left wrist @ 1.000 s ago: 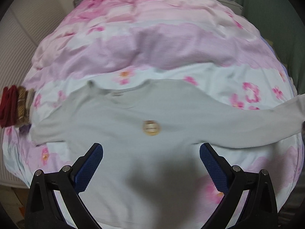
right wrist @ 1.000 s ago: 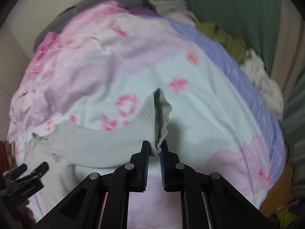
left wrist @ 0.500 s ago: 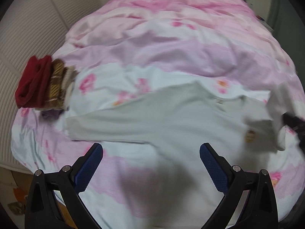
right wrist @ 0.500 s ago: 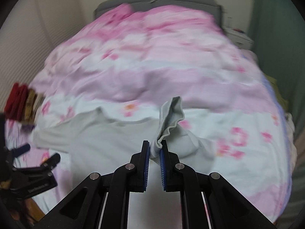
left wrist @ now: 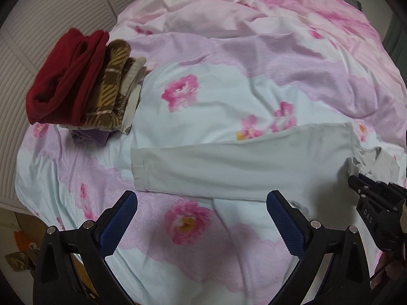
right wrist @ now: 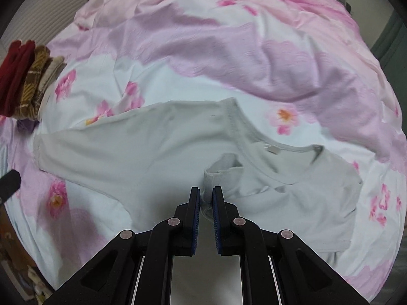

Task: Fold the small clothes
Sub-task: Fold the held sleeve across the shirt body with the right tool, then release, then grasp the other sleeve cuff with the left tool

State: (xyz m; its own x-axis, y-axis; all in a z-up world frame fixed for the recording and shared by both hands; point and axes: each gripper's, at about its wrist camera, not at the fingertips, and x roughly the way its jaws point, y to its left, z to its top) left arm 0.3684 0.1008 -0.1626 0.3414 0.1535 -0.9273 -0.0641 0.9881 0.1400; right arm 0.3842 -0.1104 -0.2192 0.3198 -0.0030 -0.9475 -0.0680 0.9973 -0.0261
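Right gripper [right wrist: 206,198] clamped on the cuff of one sleeve [right wrist: 221,169], folded inward over the chest of the pale grey shirt [right wrist: 292,203], just below the neckline [right wrist: 254,157]. Left gripper [left wrist: 201,211] wide apart and empty, poised just above the near edge of the other sleeve [left wrist: 229,167]. That sleeve stretched flat on the bed [left wrist: 229,89], long axis running sideways across the left wrist view, its cuff [left wrist: 138,169] just ahead and left of the left gripper, well apart from the right one. Left hand nearer, so likely the one to pinch it and carry it across. Folded stack [left wrist: 84,81] farther off, beyond the cuff.
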